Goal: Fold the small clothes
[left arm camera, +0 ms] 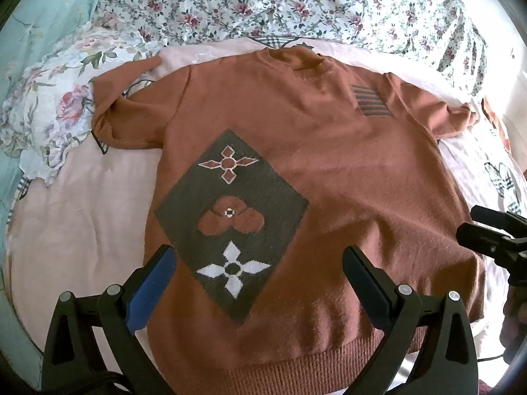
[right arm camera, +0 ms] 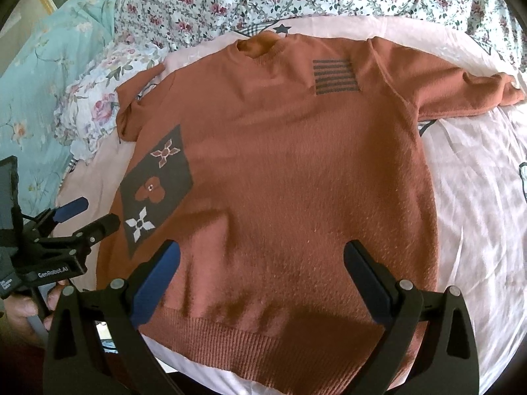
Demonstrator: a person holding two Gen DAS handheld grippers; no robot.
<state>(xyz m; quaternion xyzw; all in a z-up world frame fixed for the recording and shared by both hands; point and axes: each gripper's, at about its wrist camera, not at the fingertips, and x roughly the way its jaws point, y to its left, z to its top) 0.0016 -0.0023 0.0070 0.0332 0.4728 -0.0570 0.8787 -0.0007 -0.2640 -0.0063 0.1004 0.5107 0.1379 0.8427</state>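
A rust-brown knitted short-sleeved sweater lies flat and face up on a pink sheet. It has a grey diamond patch with flower motifs and a grey striped patch near the shoulder. The sweater also fills the right wrist view, hem nearest. My left gripper is open above the hem's left part, holding nothing. My right gripper is open above the hem's middle, empty. The left gripper also shows at the left in the right wrist view.
A floral quilt is bunched along the far side of the bed. A floral pillow and teal bedding lie at the left. The right gripper's fingers show at the right edge of the left wrist view.
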